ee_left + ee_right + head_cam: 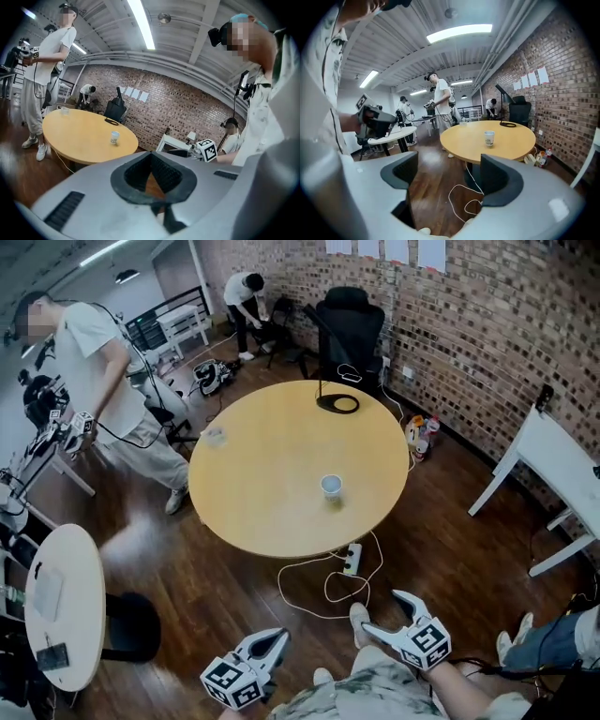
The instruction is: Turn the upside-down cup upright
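A small white paper cup (331,486) stands upright, mouth up, near the middle of the round wooden table (253,512). It also shows as the cup (115,137) and the cup (489,138) in the two gripper views. Both grippers hang low by the person's legs, well short of the table and far from the cup. My left gripper (272,644) has its jaws together, with nothing between them (151,158). My right gripper (391,614) stands wide open and empty (450,174).
A second small clear cup (215,435) sits at the table's far left edge, a black ring-shaped base (337,403) at its far side. A power strip with white cable (352,560) lies on the floor. A person (98,371) stands left; a small white table (64,601) is nearby.
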The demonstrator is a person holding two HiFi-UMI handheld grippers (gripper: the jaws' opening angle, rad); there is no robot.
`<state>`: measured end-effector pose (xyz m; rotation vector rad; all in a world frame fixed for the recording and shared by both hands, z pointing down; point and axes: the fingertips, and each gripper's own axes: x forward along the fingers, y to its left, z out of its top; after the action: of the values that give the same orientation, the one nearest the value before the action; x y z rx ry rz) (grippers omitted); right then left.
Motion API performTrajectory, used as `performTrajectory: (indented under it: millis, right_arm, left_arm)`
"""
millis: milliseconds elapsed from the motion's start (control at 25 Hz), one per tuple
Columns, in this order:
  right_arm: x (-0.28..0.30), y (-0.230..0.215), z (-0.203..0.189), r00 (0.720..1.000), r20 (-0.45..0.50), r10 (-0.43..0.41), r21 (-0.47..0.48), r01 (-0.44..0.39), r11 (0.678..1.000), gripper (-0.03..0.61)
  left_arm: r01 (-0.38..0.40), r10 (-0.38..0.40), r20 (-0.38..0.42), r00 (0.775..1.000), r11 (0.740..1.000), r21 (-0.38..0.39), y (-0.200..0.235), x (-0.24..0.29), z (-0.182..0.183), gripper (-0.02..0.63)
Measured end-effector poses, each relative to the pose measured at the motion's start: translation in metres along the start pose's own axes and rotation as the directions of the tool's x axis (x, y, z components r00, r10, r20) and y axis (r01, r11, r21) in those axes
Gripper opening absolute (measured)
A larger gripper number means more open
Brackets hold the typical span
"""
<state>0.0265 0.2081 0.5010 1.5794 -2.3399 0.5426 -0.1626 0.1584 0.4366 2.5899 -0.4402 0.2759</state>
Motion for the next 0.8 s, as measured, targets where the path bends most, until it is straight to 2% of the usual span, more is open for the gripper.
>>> performTrajectory:
  millis: [120,360,560,800]
  right_arm:
    - [-0.044,0.035,0.003,1.0,0.011,0.018,-0.019,-0.018,1.0,0.413]
    - [-0.113,0.067,0.006,0.998,0.057,0.041,-0.081,-0.037,0.996,0.41]
    - [-0.158,0.077,-0.001,0.996,0.047,0.073,-0.113,-0.067,0.991,0.407]
    - [-0.224,0.072,-0.034,0.995,0.037,0.091,-0.12,-0.086,0.989,0.404]
  left_arm:
    - [0.02,-0.02,-0.011,1.0,1.0,0.015,-0.025,-0.016,-0.02,0.0]
    - [0.021,-0.021,0.015,1.0,0.999,0.035,-0.08,-0.028,-0.041,0.0]
    - [0.008,-0.009,0.007,1.0,0.999,0.036,-0.122,-0.017,-0.053,0.0]
    - [0.016,-0.016,0.004,1.0,0.999,0.03,-0.194,0.01,-0.081,0.0]
